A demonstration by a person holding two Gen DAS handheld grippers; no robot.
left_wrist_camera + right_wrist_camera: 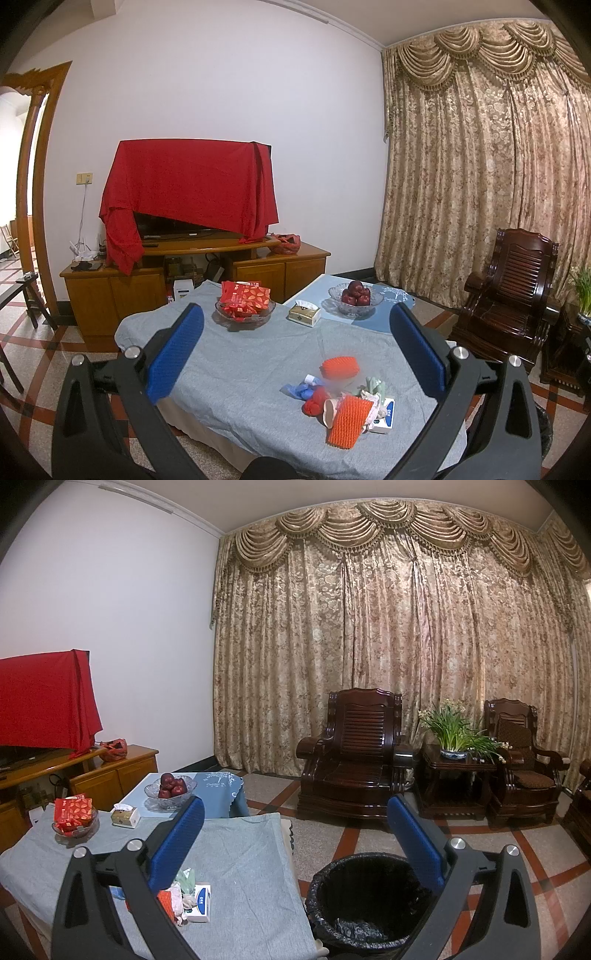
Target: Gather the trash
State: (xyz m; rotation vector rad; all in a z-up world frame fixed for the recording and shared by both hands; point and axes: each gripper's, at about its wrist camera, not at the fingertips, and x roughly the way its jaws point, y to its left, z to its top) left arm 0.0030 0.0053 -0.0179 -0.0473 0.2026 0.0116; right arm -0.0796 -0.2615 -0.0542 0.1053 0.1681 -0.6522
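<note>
Beside the black-lined round waste bin [364, 904], which looked nearly empty, the heap of orange foam nets and crumpled wrappers [341, 397] lay uncollected on the grey-clothed table [236, 354]; left gripper [295, 350] and right gripper [295, 843] both gaped, holding nothing

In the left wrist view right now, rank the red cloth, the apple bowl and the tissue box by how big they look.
1. red cloth, by far the largest, though farthest away.
2. apple bowl.
3. tissue box, somewhat smaller than the bowl beside it on the table; both sit at similar depth, so this ranking seems fair.
</note>
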